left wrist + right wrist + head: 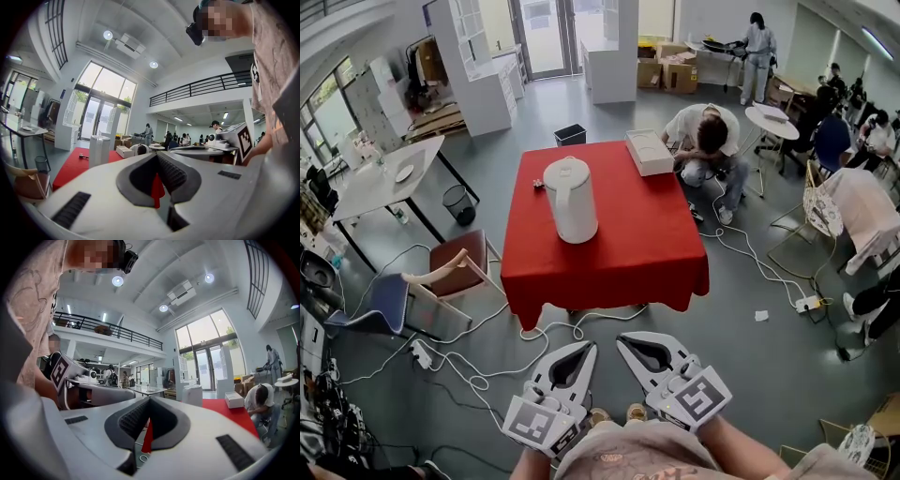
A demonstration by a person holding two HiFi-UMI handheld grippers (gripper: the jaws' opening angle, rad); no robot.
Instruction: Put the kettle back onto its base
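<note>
A tall white kettle [570,200] stands upright near the middle of the red-clothed table [609,253]. It also shows far ahead as the kettle [99,150] in the left gripper view and the kettle [192,395] in the right gripper view. A flat white box [649,152] lies at the table's far right corner. Whether a base sits under the kettle I cannot tell. My left gripper [588,346] and right gripper [622,339] hover side by side short of the table's near edge. Both are shut and hold nothing: the left gripper [156,154] and right gripper [149,399] show meeting tips.
A person [708,141] crouches at the table's far right side. White cables [487,370] snake over the floor between me and the table. Chairs [455,267] stand at the left, and a black bin [569,134] stands beyond the table. A small dark item [538,185] lies left of the kettle.
</note>
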